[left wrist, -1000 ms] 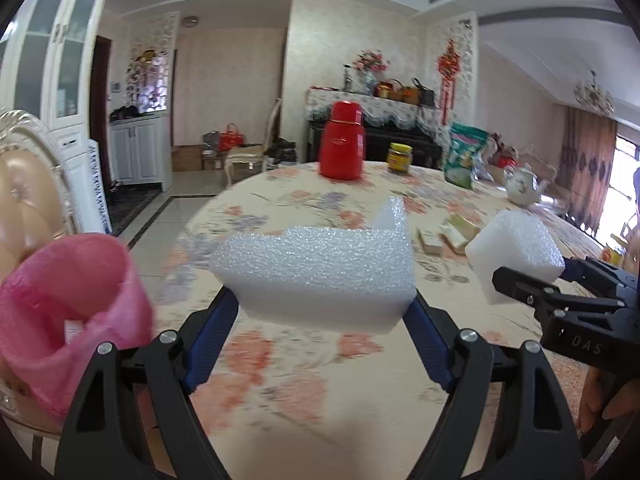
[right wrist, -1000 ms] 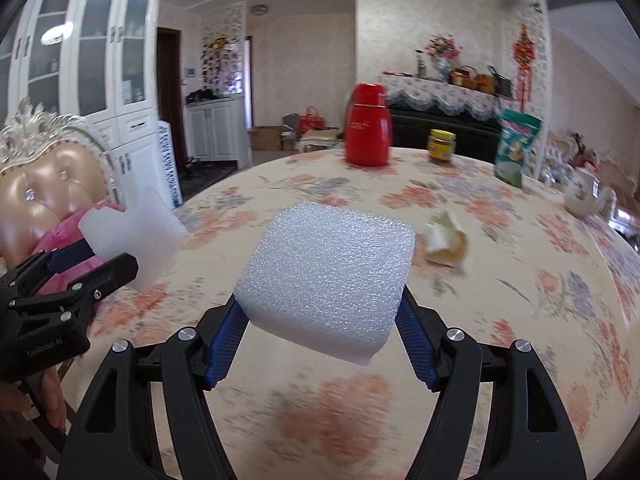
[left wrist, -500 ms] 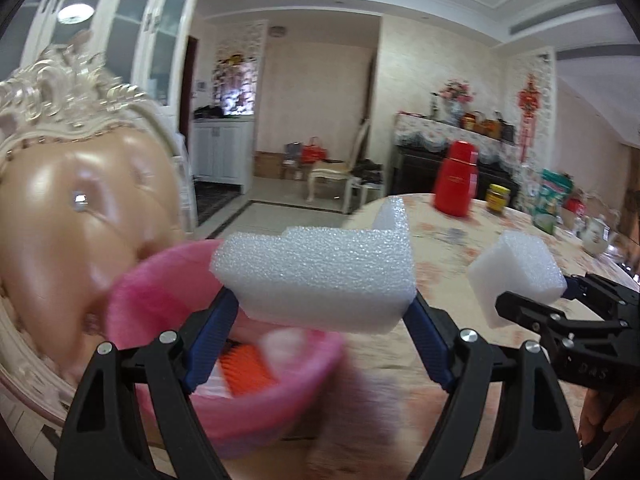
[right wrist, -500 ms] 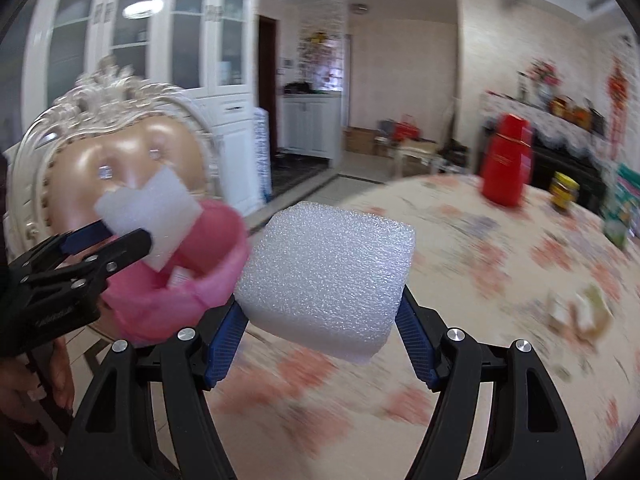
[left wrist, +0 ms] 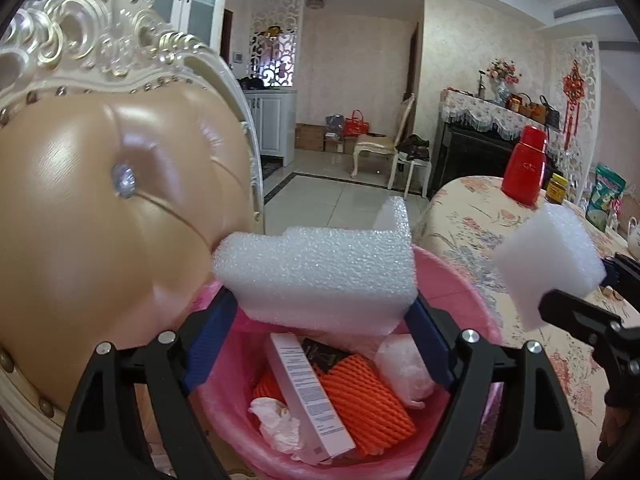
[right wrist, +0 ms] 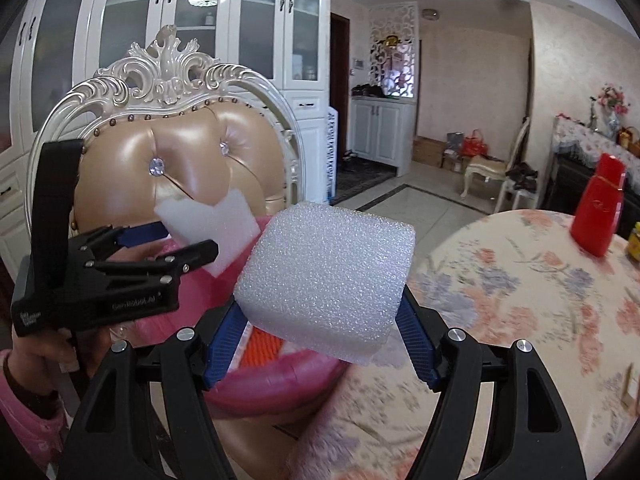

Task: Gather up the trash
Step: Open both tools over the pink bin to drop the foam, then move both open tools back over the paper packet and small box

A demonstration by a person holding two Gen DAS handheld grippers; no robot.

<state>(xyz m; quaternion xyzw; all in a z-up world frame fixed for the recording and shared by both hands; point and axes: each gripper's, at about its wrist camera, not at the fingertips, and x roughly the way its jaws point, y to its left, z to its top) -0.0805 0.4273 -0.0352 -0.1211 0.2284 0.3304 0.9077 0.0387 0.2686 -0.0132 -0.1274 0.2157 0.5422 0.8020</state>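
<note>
My left gripper [left wrist: 320,300] is shut on a white L-shaped foam piece [left wrist: 316,268], held right over the pink-lined trash bin [left wrist: 452,292]. Inside the bin lie a slim white box [left wrist: 308,392], an orange foam net [left wrist: 364,396], a crumpled tissue [left wrist: 276,420] and a white wad [left wrist: 404,364]. My right gripper [right wrist: 320,308] is shut on a thick white foam block [right wrist: 324,272], just above the bin's near rim [right wrist: 280,384]. In the right wrist view the left gripper [right wrist: 188,240] and its foam piece [right wrist: 216,224] hang to the left. The foam block [left wrist: 548,256] shows at the left view's right edge.
A tan padded chair back [left wrist: 100,220] with a carved white frame stands right behind the bin. The floral-clothed table [left wrist: 480,216] runs to the right, with a red flask [left wrist: 524,172], a jar [left wrist: 557,188] and a green bag [left wrist: 604,196]. A person's hand [right wrist: 36,356] holds the left gripper.
Both grippers have swung left from over the table to the pink bin by the chair, each still carrying its foam. The bin's contents have come into view.
</note>
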